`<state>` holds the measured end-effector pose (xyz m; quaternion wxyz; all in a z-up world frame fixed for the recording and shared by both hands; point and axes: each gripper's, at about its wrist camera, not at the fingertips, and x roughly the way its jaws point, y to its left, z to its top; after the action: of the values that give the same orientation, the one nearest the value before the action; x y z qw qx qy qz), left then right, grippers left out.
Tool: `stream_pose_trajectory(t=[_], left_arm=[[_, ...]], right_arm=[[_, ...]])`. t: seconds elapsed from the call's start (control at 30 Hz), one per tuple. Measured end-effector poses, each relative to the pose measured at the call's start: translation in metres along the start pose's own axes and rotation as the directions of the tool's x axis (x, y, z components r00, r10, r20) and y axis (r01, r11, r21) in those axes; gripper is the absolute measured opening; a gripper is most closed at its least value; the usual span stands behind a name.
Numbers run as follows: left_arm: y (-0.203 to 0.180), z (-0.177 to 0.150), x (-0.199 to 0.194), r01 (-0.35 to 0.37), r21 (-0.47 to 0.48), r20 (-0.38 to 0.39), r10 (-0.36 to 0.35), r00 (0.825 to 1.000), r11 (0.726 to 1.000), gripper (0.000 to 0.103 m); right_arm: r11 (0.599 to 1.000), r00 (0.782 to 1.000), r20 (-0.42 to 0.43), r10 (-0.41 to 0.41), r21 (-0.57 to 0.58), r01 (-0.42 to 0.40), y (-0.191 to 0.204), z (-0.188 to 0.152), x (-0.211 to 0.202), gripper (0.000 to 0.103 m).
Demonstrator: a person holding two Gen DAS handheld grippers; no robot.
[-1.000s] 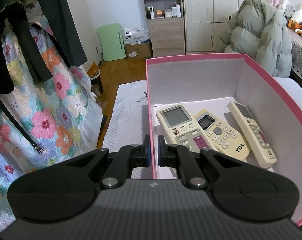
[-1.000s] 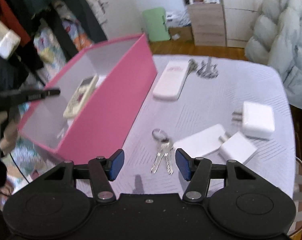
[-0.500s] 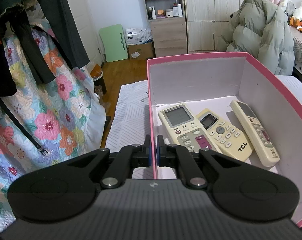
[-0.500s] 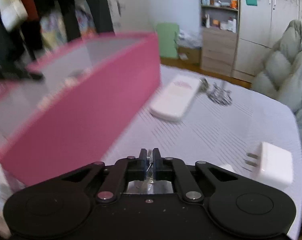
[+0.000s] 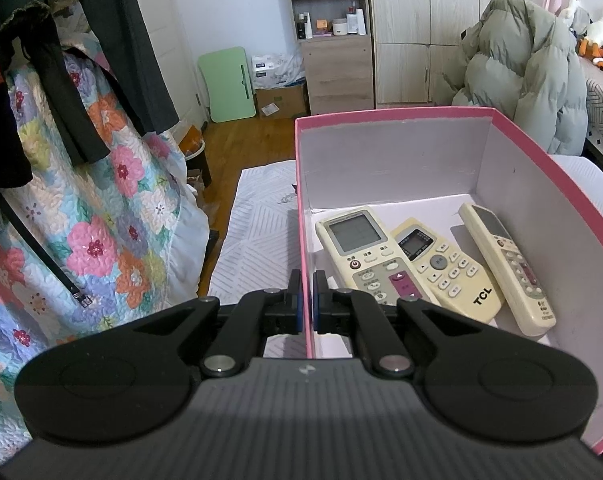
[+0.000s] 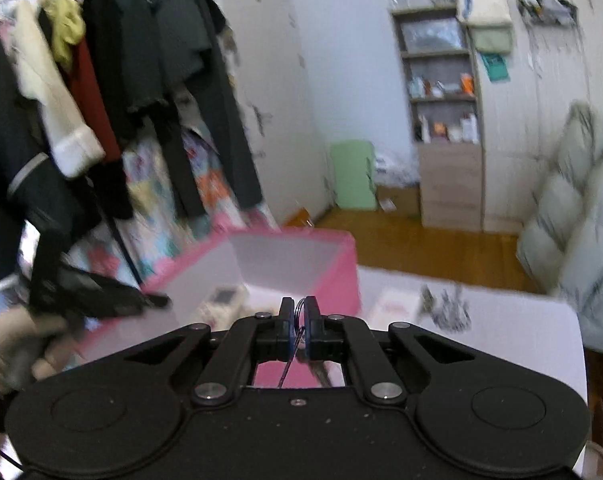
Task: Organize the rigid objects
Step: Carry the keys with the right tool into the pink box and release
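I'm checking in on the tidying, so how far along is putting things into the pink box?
Done: three remotes lie in the pink box. In hand: the left tool pinches the box's wall, and the right tool holds a key ring. Left: a white device and a metal bunch on the bed.

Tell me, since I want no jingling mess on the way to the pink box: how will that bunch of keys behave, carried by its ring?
Pinched by the ring alone in the right gripper, the keys will probably dangle and swing below the pads. Thin smooth metal may slip or twist in the grip. They look small and light, so weight should be no trouble over the pink box.
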<state>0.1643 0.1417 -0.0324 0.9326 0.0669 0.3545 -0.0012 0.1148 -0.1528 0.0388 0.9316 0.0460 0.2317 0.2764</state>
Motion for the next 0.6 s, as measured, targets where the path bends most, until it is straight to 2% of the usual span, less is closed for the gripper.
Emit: stream_pose_trajectory(t=[0.17,0.33,0.43,0.5,0.6], left_arm=[[0.002,0.001,0.002,-0.001,0.006,-0.015,0.001,1.000,1.000,0.004],[0.003,0.000,0.000,0.004,0.009,-0.001,-0.004,1.000,1.000,0.004],[0.005,0.000,0.000,0.015,-0.001,0.005,-0.015,1.000,1.000,0.004],[0.003,-0.001,-0.001,-0.005,0.006,0.013,0.005,1.000,1.000,0.004],[-0.003,0.000,-0.001,-0.031,0.037,0.011,0.030,0.999,0.999,0.004]], right_arm=[[0.994,0.994,-0.030,0.108,-0.013,-0.108,0.024,0.027,0.008,0.006],[0.983,0.973,-0.140,0.185,0.013,-0.185,0.047,0.030,0.037,0.006],[0.977,0.947,-0.243,0.212,0.077,-0.199,0.052,0.016,0.059,0.006],[0.976,0.930,-0.301,0.212,0.117,-0.184,0.052,0.006,0.075,0.006],[0.986,0.926,-0.341,0.161,0.100,-0.134,0.058,-0.004,0.091,0.006]])
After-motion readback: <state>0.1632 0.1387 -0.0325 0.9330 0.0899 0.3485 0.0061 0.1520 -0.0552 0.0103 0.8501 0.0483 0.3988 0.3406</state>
